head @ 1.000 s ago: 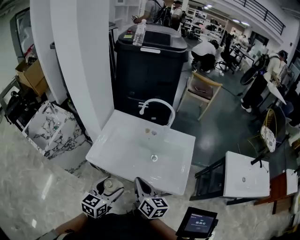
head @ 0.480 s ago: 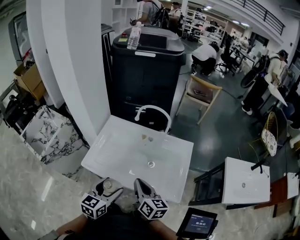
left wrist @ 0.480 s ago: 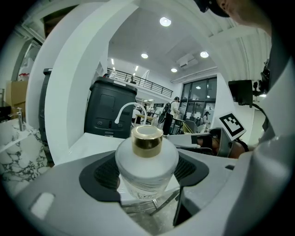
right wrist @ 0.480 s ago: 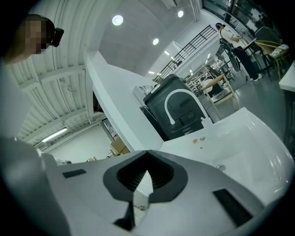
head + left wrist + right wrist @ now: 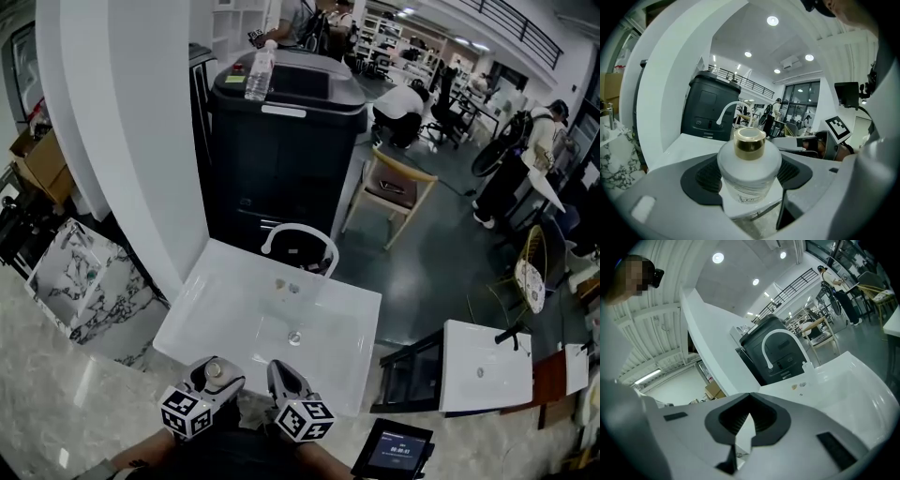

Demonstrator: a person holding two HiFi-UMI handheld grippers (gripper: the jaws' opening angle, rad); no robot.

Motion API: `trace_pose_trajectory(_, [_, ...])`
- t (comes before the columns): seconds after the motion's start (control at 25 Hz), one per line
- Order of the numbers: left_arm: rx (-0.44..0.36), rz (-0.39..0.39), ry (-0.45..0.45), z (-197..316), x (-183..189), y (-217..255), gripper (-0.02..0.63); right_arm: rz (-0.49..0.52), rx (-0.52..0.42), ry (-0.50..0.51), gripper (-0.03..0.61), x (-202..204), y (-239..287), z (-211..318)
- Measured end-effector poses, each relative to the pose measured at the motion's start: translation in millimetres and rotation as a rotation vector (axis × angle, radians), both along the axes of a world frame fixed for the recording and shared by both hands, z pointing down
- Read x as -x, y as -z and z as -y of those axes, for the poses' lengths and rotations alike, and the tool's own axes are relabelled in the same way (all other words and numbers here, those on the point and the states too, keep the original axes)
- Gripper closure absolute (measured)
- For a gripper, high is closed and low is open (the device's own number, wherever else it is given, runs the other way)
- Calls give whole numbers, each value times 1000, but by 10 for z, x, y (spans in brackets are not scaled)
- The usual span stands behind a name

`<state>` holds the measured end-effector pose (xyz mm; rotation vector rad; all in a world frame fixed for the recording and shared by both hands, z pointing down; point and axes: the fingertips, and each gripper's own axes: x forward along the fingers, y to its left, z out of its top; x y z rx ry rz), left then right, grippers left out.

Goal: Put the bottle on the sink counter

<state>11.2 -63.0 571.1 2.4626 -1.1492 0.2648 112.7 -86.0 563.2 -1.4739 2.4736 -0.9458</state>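
Observation:
A small frosted white bottle (image 5: pixel 749 164) with a gold cap stands upright between the dark pads of my left gripper (image 5: pixel 749 174), which is shut on it. In the head view the bottle (image 5: pixel 215 370) and left gripper (image 5: pixel 218 367) are at the bottom, just short of the near edge of the white sink (image 5: pixel 211 314). My right gripper (image 5: pixel 279 373) is beside it, also at the near rim. Its jaws meet at the tips with nothing between them (image 5: pixel 749 399). The sink (image 5: pixel 853 385) and its curved white faucet (image 5: pixel 780 341) lie ahead of it.
The arched faucet (image 5: pixel 300 239) rises at the sink's far edge. Behind it is a black cabinet (image 5: pixel 281 141) with a clear plastic water bottle (image 5: pixel 260 70) on top. A white pillar (image 5: pixel 131 122) is at left, a second basin (image 5: pixel 483 366) and a tablet (image 5: pixel 392 450) at right.
The sink has slid down and to the left in the head view and sits nearer the grippers. Both grippers keep their places at the bottom; the left still holds the bottle.

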Motion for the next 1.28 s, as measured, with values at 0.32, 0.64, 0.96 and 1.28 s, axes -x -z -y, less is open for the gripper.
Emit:
trace_pose_trajectory(0.32, [9,-7,-48,569,102,-48,276,-19,25,-45,583,99,-94,479])
trace_pose_trajectory(0.64, [-8,10,-61,1185,308,-80,276,-40,53,-71,583,246,-164,946])
trace_pose_trajectory(0.96, [-45,56,-20,1863,670,-229,276,-72,89,-89,583,357,-280,1267])
trace_pose_trajectory(1.28, [-104,118,10,2397,869,-439,276,-94,123,-99,583,413,-407,1427])
